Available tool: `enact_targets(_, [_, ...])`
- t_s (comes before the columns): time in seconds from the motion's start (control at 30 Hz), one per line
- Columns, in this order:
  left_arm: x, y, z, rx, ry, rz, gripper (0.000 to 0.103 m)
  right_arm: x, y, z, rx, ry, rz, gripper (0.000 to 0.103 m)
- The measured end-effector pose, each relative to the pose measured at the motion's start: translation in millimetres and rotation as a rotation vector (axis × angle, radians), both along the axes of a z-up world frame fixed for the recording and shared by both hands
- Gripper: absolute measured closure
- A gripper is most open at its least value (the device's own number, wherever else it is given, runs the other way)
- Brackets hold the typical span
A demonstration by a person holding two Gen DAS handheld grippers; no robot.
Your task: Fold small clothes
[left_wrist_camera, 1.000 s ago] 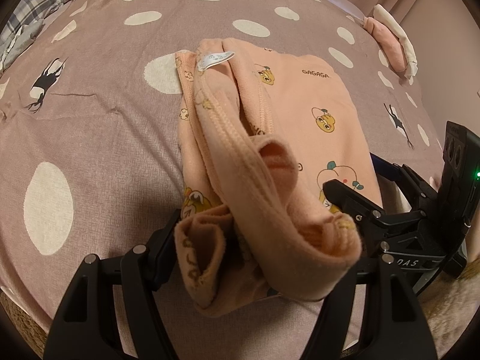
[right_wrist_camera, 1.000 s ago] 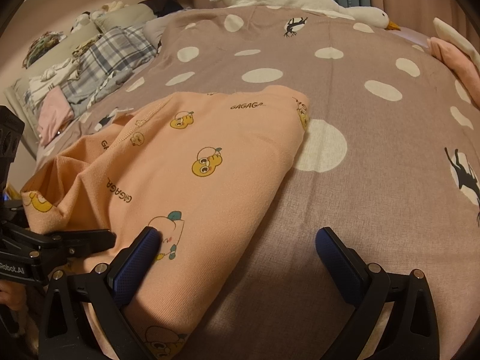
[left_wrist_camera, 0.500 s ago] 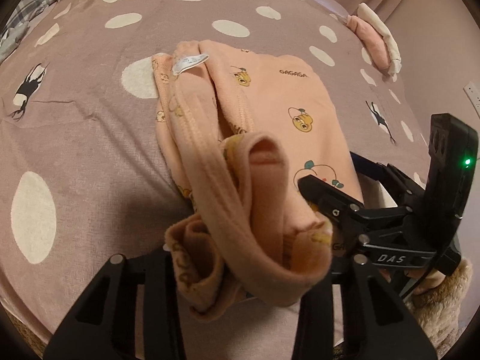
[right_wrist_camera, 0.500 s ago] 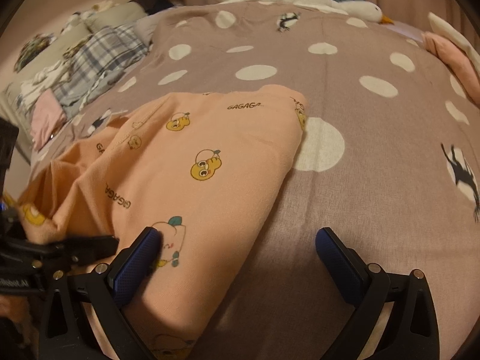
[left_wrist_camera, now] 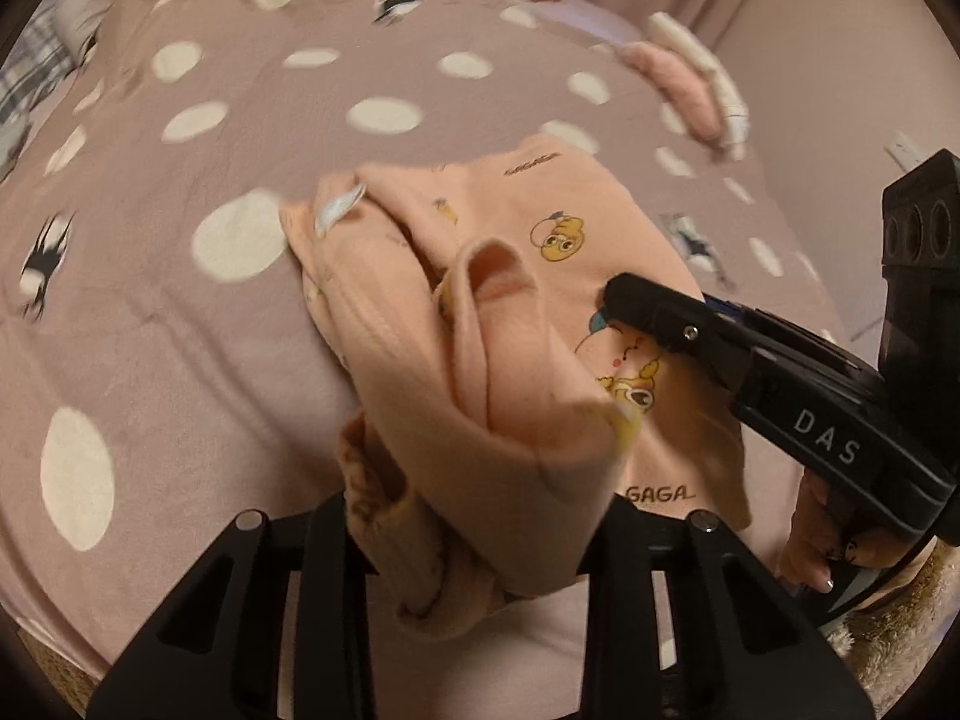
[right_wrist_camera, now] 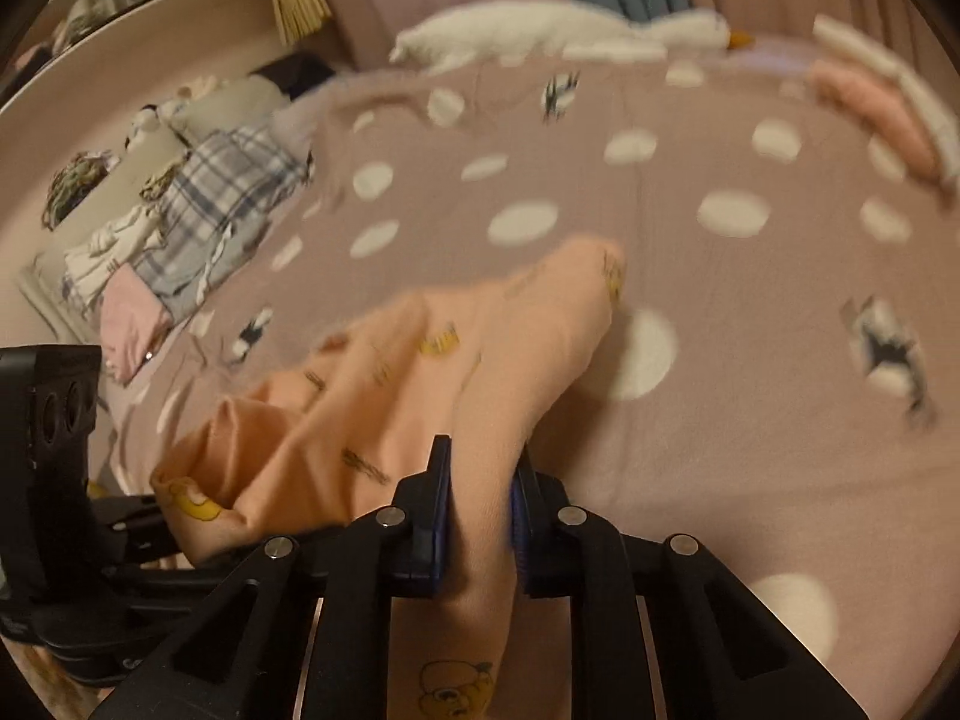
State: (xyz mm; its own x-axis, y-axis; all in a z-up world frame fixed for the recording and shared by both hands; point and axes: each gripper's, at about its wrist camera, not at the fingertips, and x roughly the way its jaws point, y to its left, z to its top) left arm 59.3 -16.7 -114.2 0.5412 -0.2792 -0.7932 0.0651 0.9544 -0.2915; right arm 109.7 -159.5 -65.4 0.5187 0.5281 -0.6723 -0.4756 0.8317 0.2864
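Left wrist view: the peach garment lies on the dotted bedspread with its near end bunched up off the bed, probably so that end can be carried over as a fold; the left gripper has just been closing and now clamps that thick bunch, while the right gripper reaches in from the right over the cloth. Right wrist view: the right gripper has just snapped nearly closed, its pads pinching the garment's near edge, likely to keep both corners level during the fold
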Motion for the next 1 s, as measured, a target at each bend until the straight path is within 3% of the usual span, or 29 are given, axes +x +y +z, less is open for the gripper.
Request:
enact_targets(0.17, [9.6,-24.4,7.5,0.013,-0.035,-0.051,0.072,-1.9,-24.0,6.4,-0.016,-0.03,-0.065,0.084])
enact_targets(0.4, [27.7,-45.1,-30.6,0.05,0.067,-0.056,0.07,14.2,-40.6,-37.5,-0.073,0.045,-0.138,0.084])
enact_targets(0.5, [27.0,-46.4,-37.8,0.061,0.07,-0.044,0.066,11.1,-43.3,-52.7,-0.114,0.038,-0.132,0.084])
enact_targets(0.6, [27.1,-42.4,-39.3,0.04,0.077,-0.031,0.063,6.9,-49.5,-57.5,-0.074,0.018,-0.134,0.083])
enact_targets(0.67, [26.8,-40.8,-39.3,0.035,0.082,-0.022,0.06,5.6,-50.4,-59.3,-0.082,-0.001,-0.143,0.075])
enact_targets(0.73, [25.2,-39.6,-39.1,0.037,0.084,-0.014,0.057,5.1,-48.9,-62.3,-0.156,-0.033,-0.192,0.034])
enact_targets(0.8, [23.3,-40.4,-37.8,0.05,0.085,-0.004,0.049,8.4,-51.5,-63.8,-0.192,-0.038,-0.244,0.014])
enact_targets(0.83, [22.7,-38.9,-37.2,0.06,0.087,0.003,0.043,10.6,-56.0,-65.7,-0.178,-0.023,-0.249,0.01])
enact_targets(1.0, [19.3,-31.2,-32.9,0.071,0.095,0.026,0.032,14.9,-64.4,-71.8,-0.133,0.014,-0.249,0.001])
